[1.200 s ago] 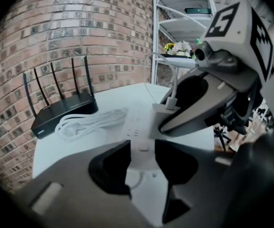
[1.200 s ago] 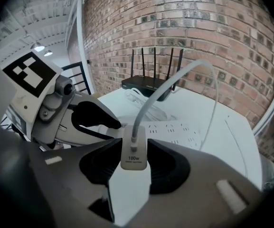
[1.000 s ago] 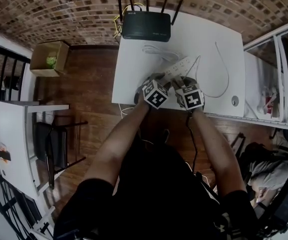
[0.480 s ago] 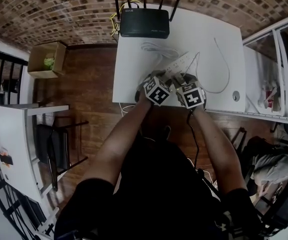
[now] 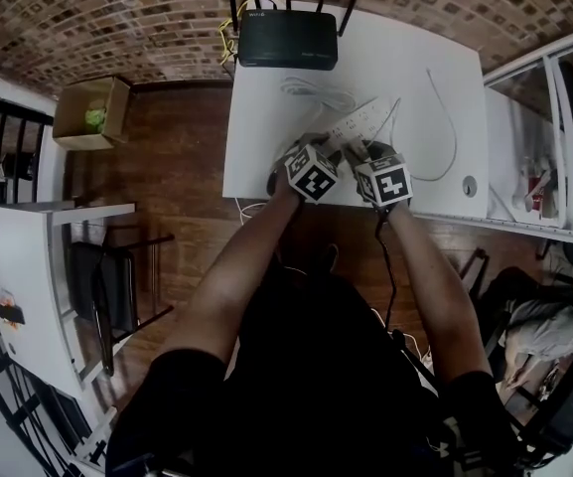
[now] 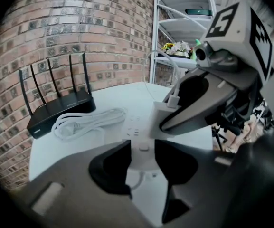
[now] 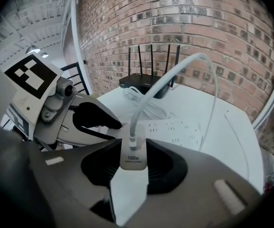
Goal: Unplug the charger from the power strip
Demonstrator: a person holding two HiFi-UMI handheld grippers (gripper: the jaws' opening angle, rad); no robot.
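Right gripper view: right claw (image 7: 133, 148) part-closed, pads clamped on the charger (image 7: 133, 164). Left claw (image 6: 141, 163) is shut across the near end of the power strip (image 6: 136, 133), pinning it. Versus a second ago: both claws unmoved, grip unchanged. Charger looks still seated, so I judge the pull has not begun. Prongs and socket are hidden behind the charger body. Cable (image 7: 174, 72) arcs off toward 1 o'clock. Router (image 6: 61, 110) sits at 10 o'clock, at the far edge of the worktop (image 6: 108, 96).

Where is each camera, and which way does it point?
Head view: on the head, facing down at the table; forearms, left gripper, right gripper show.
Left gripper view: rides that gripper, looks along jaws gripping the power strip toward the router.
Right gripper view: rides that gripper, looks along jaws gripping the charger toward the wall.
Shared: both gripper views show router and power strip.
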